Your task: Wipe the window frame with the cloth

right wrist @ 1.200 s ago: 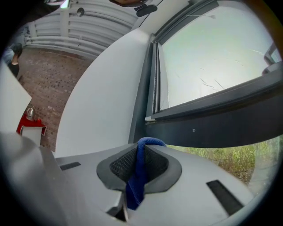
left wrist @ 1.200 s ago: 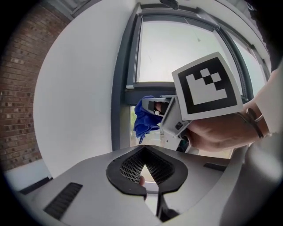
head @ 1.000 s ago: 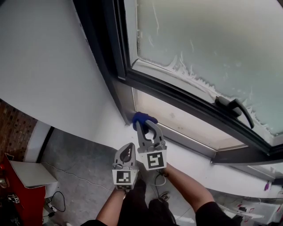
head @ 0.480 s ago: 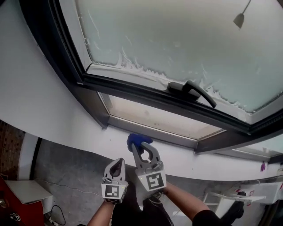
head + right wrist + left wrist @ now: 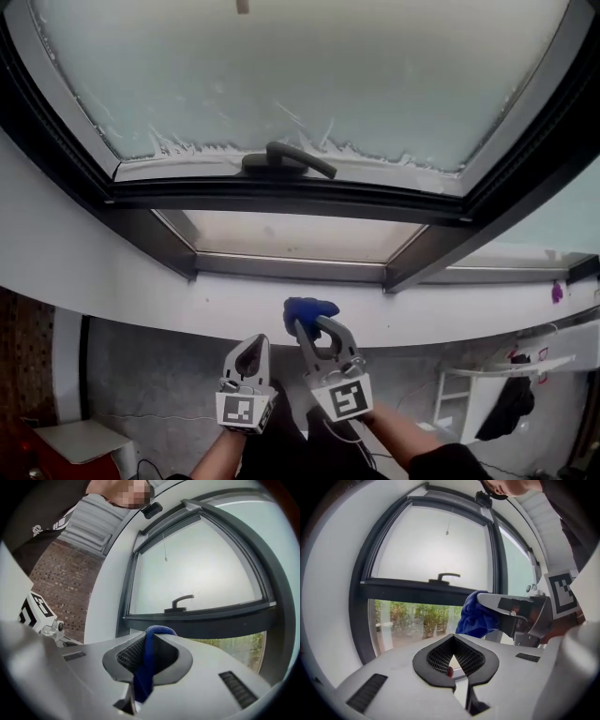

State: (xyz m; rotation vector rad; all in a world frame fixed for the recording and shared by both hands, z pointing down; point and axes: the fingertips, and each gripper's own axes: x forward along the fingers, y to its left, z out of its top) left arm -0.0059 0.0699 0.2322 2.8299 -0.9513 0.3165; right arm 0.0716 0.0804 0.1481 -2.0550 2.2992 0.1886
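My left hand-held gripper [image 5: 251, 349] hangs below the dark grey metal window frame [image 5: 281, 199], jaws together on nothing and out of the way, while my right hand-held gripper [image 5: 312, 330] pinches the crumpled blue cloth [image 5: 309, 308], bunched past its tips, short of that frame, ready for wiping.

Cloth [image 5: 309, 309] sits in right claw [image 5: 307, 325] below window frame [image 5: 281, 197], left claw [image 5: 254, 343] alongside.

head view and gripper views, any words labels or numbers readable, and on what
No words or numbers can be read.
Left marker cube and right marker cube: black-and-white square patterns only, no text.
White print on dark clothing, right gripper view: too small to read.
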